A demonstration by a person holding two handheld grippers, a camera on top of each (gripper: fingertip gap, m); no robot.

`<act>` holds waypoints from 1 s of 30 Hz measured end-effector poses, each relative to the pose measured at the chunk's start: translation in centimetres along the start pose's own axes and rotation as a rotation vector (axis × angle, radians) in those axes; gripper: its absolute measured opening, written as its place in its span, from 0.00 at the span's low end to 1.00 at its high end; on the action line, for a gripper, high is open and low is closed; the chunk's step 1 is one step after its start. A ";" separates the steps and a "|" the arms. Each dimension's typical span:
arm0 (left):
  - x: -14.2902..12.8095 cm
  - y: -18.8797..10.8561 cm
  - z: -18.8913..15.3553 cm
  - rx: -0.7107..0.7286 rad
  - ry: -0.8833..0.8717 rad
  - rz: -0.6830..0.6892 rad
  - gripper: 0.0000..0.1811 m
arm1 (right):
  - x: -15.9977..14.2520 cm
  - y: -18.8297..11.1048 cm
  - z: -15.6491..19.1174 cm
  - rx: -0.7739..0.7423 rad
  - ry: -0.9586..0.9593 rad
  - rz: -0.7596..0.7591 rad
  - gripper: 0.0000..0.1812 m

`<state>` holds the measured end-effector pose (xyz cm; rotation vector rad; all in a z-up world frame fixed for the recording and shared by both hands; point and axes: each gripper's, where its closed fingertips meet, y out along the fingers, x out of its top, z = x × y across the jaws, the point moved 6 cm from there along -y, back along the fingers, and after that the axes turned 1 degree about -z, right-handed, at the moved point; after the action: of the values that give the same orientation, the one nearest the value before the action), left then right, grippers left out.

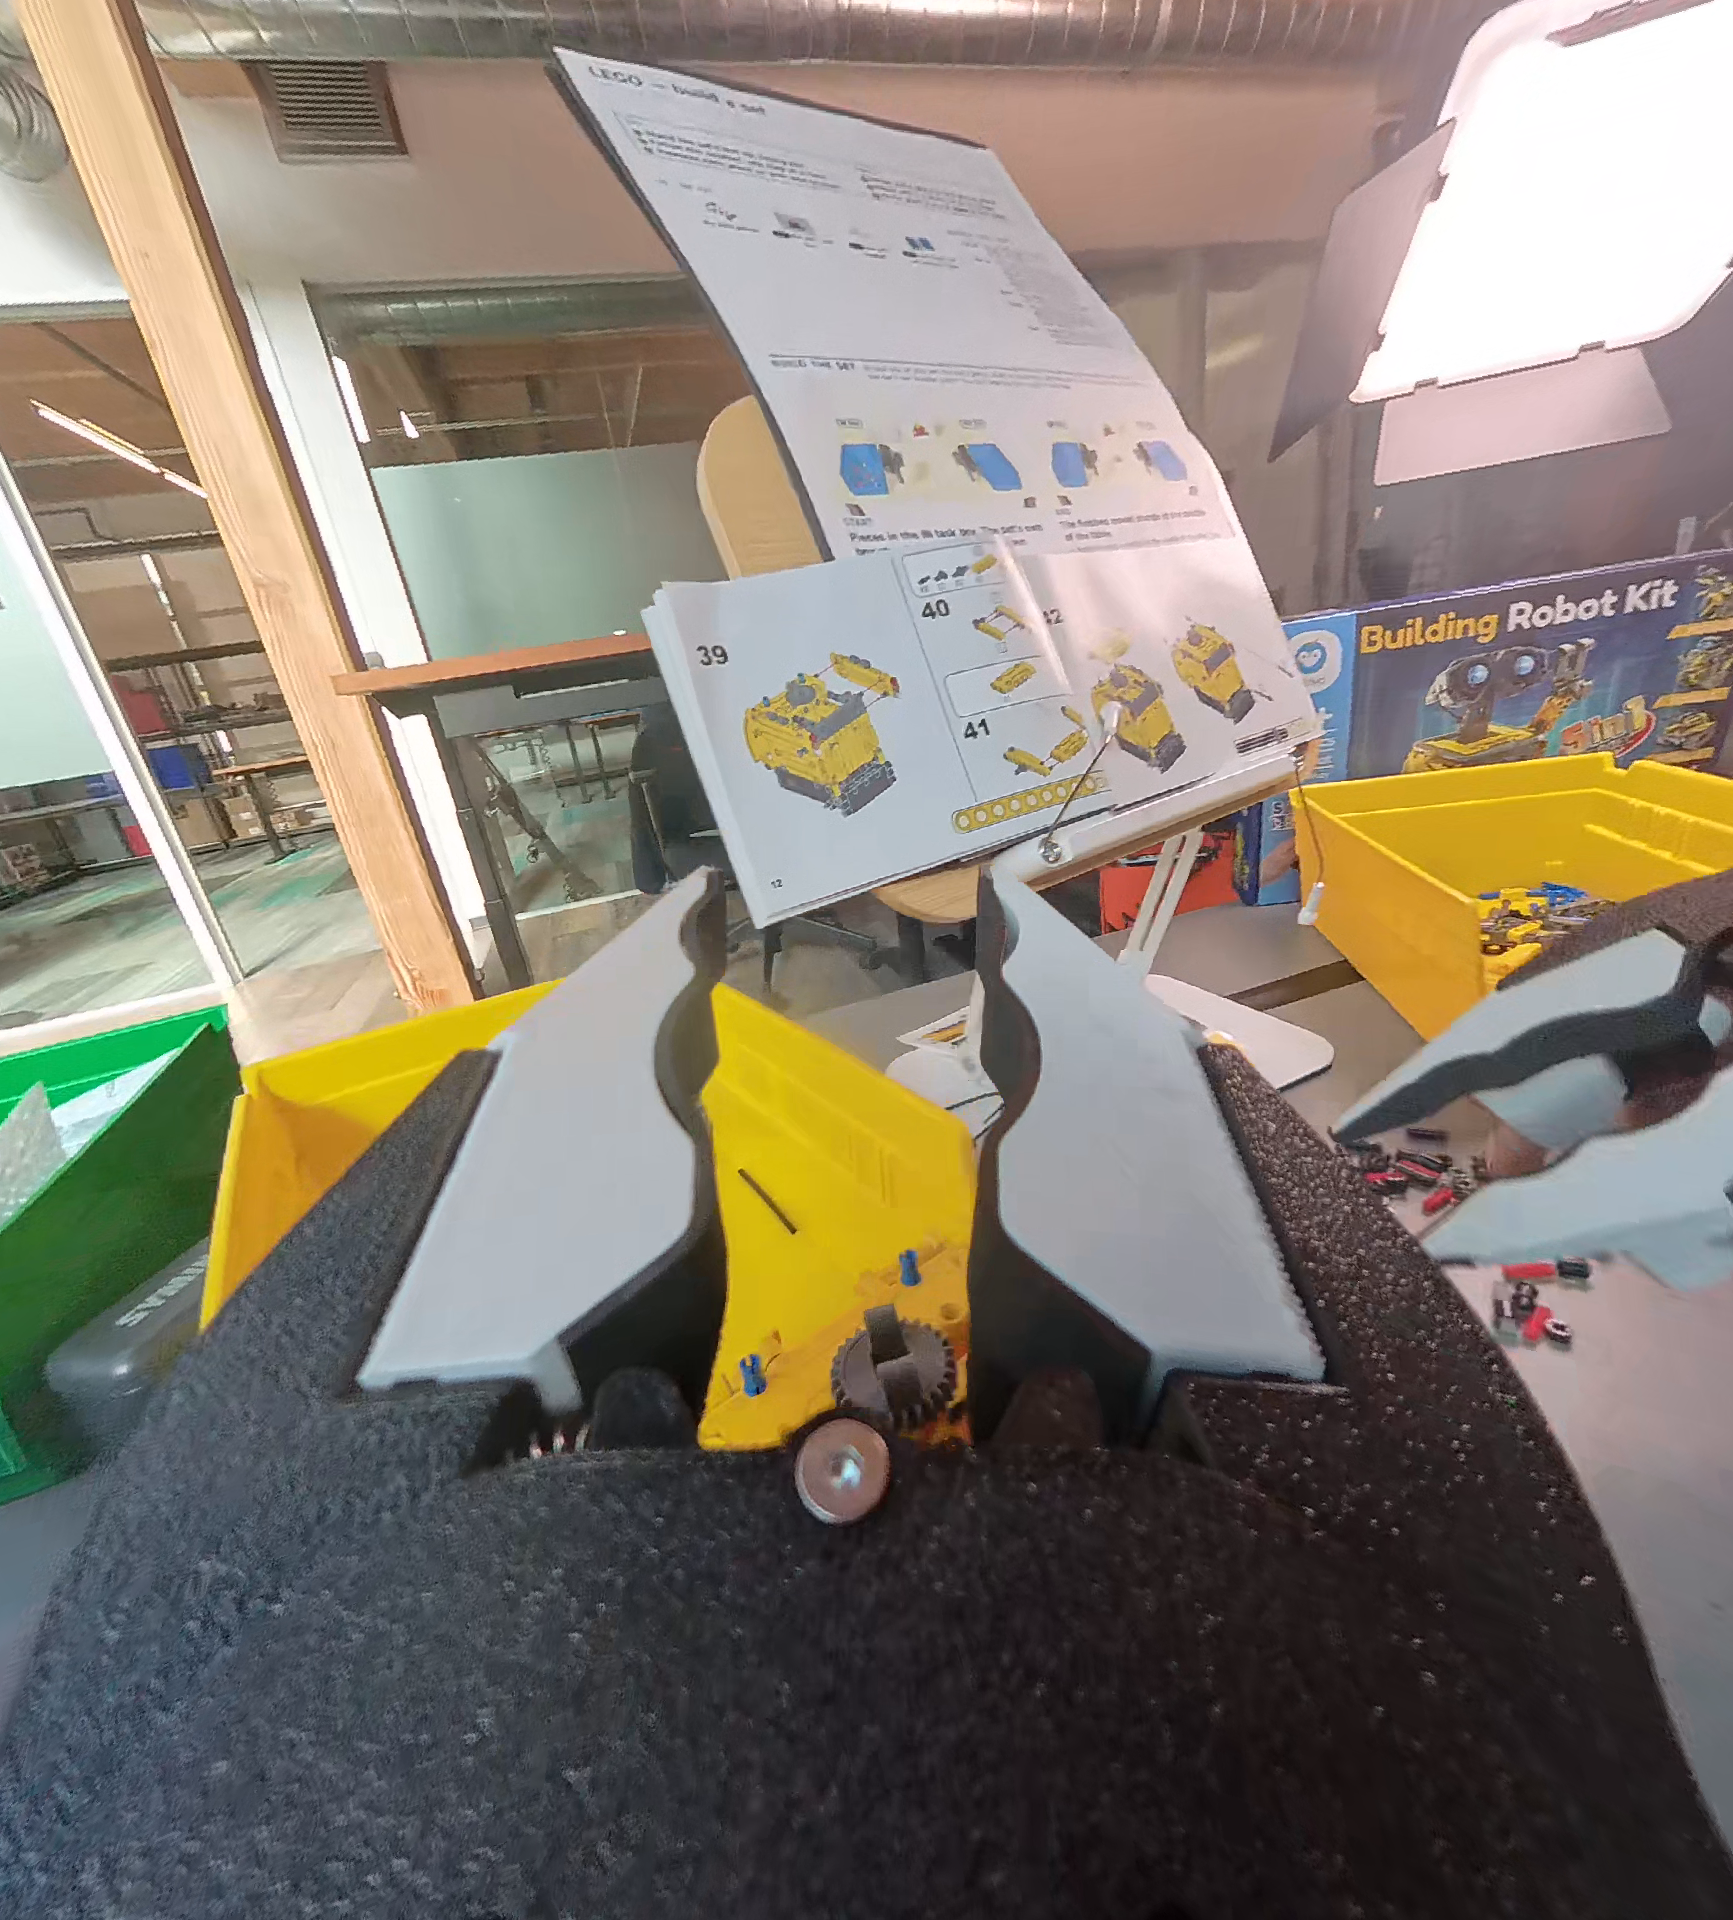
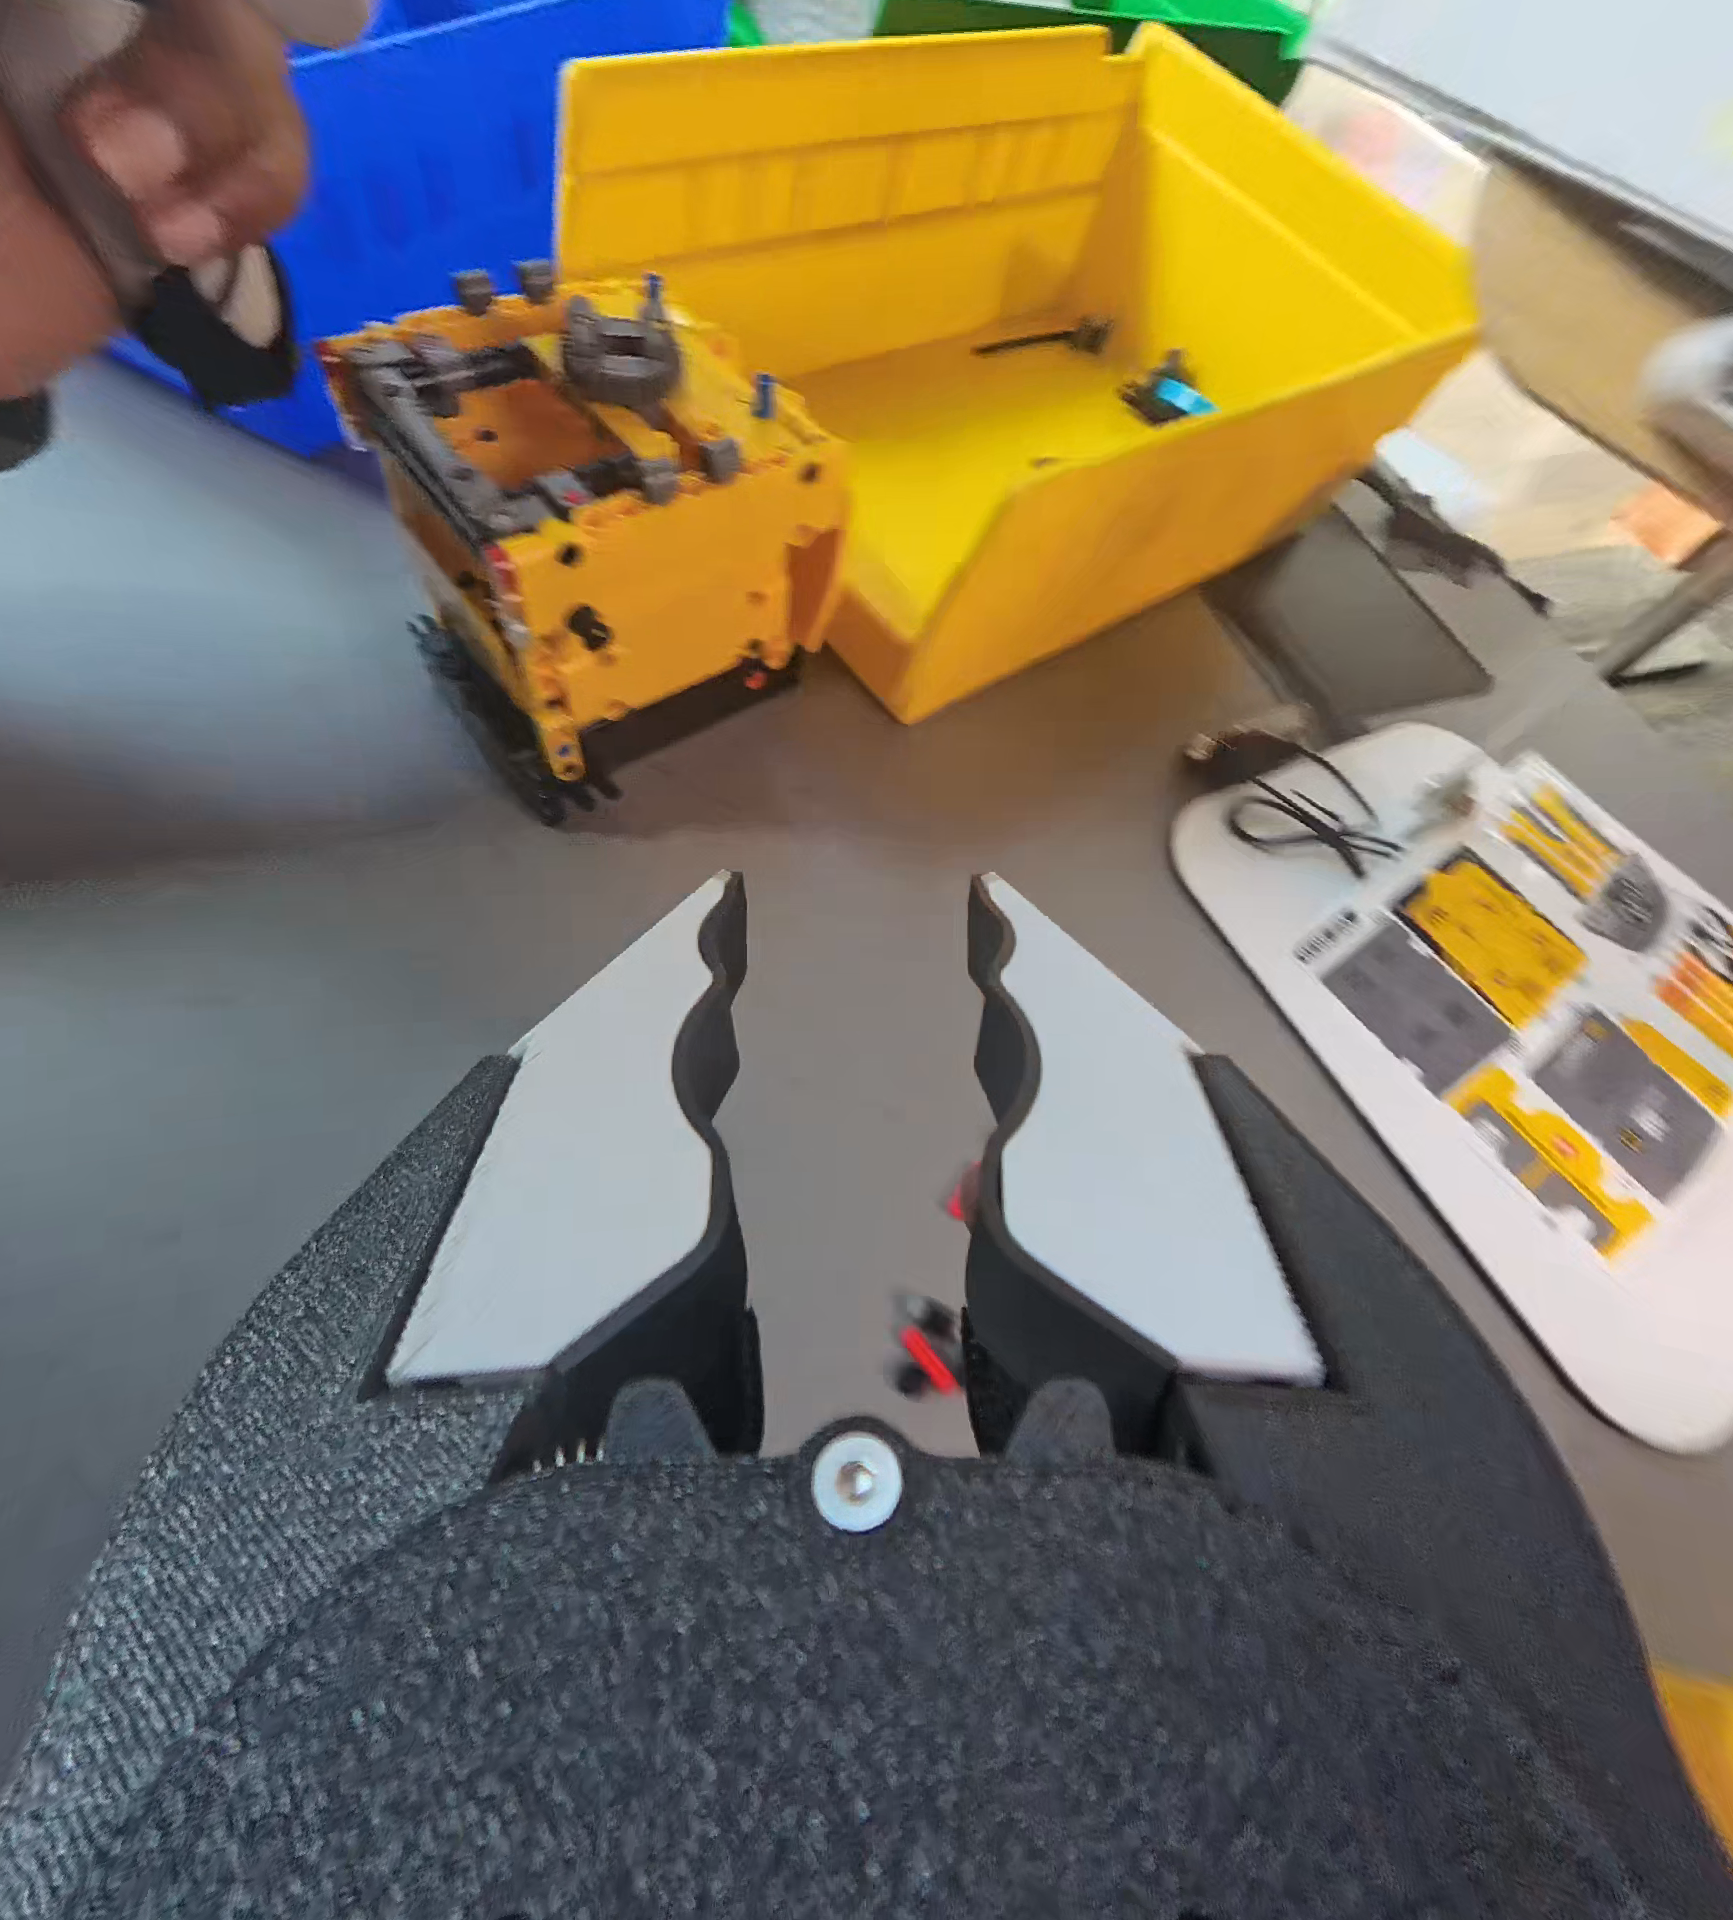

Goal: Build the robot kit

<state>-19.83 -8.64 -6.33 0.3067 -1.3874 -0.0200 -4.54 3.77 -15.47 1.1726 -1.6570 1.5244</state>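
The left gripper is hovering with its jaws standing apart and holding nothing. Down between them, the top of the yellow brick-built vehicle model is showing, with its dark gear and small blue pins just below the jaws; whether they are touching it I cannot tell. Behind the model a yellow bin is sitting, with a green bin of bubble wrap to its left. Farther back, an open instruction booklet is resting on a white stand under a printed sheet, and a second yellow bin of small parts and a boxed robot kit are standing at right.

The right gripper is also hanging with its jaws apart and empty, above the grey surface. A few small red and black pins are lying on the surface between and under its fingers. Ahead, the model is standing on the surface, touching the front of the yellow bin, which is holding a few loose pieces. A blue bin is standing behind the model. A person's hand is blurring the upper left corner. To the right, a printed leaflet is lying on the stand's white base.
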 end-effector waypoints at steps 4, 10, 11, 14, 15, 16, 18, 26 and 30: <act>0.2 0.7 -3.0 -0.177 -0.138 0.054 0.29 | -3.6 -5.7 -5.3 -0.146 0.094 0.040 0.13; -1.0 0.2 -9.4 -0.458 -0.145 0.199 0.29 | -7.7 -7.7 -5.7 -0.131 0.048 0.170 0.01; -1.6 -0.2 -10.6 -0.499 -0.122 0.232 0.29 | -8.3 -7.5 -5.4 -0.113 0.029 0.196 0.01; -3.9 -2.0 -13.7 -0.596 -0.057 0.329 0.29 | -9.3 -6.6 -5.5 -0.097 -0.013 0.248 0.02; -4.7 -2.5 -14.4 -0.612 -0.043 0.349 0.29 | -9.5 -6.3 -5.8 -0.104 -0.021 0.261 0.02; -5.5 -2.8 -14.9 -0.616 -0.029 0.362 0.28 | -9.5 -6.1 -6.3 -0.119 -0.028 0.273 0.03; -7.0 -3.1 -15.4 -0.603 -0.012 0.380 0.28 | -9.7 -6.0 -7.3 -0.154 -0.027 0.319 0.04; -8.6 -3.3 -15.1 -0.594 0.007 0.398 0.28 | -11.3 -6.8 -8.4 -0.104 0.106 0.402 0.06; -8.5 -3.4 -15.2 -0.604 0.008 0.389 0.28 | -11.5 -6.4 -7.9 -0.056 0.109 0.384 0.06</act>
<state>-6.21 -7.17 -17.53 -0.4654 -1.3463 -0.1130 5.06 14.17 -21.38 0.7546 -1.9142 1.7213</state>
